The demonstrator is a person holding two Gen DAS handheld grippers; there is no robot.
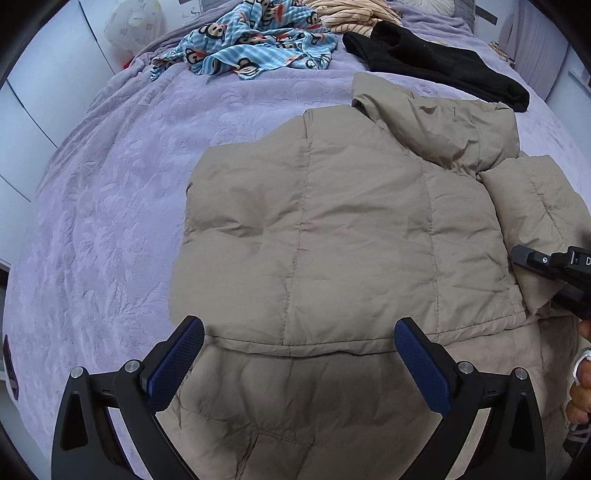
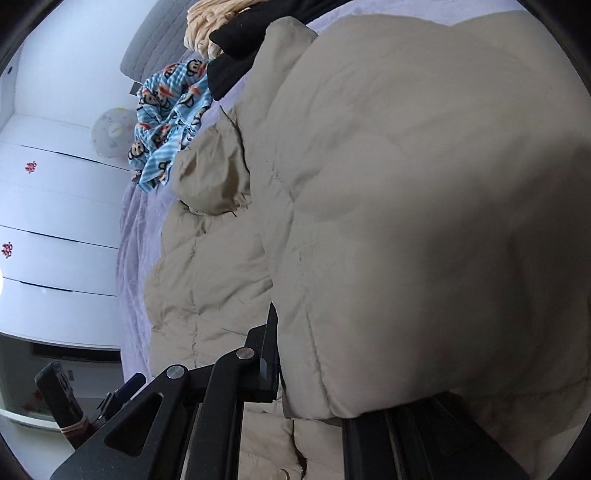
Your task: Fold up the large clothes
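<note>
Right wrist view shows the right gripper [image 2: 291,373] apparently clamped on a fold of the beige puffer jacket [image 1: 332,229] lying mid-bed [image 1: 110,184], left gripper [image 1: 299,354] open above its hem; slick padding could slip free.

Jacket [image 1: 332,229] on bed [image 1: 110,221], near right. Far: patterned cloth [image 1: 255,48] left, striped garment [image 1: 351,14] behind, dark garment [image 1: 436,62] right. Cushion [image 1: 133,24] far left.

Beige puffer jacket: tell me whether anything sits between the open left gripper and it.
Nothing visible does. The left gripper hangs open directly over the beige puffer jacket, its blue pads apart above a folded edge. The monkey-print cloth and black garment lie farther up the bed.
</note>
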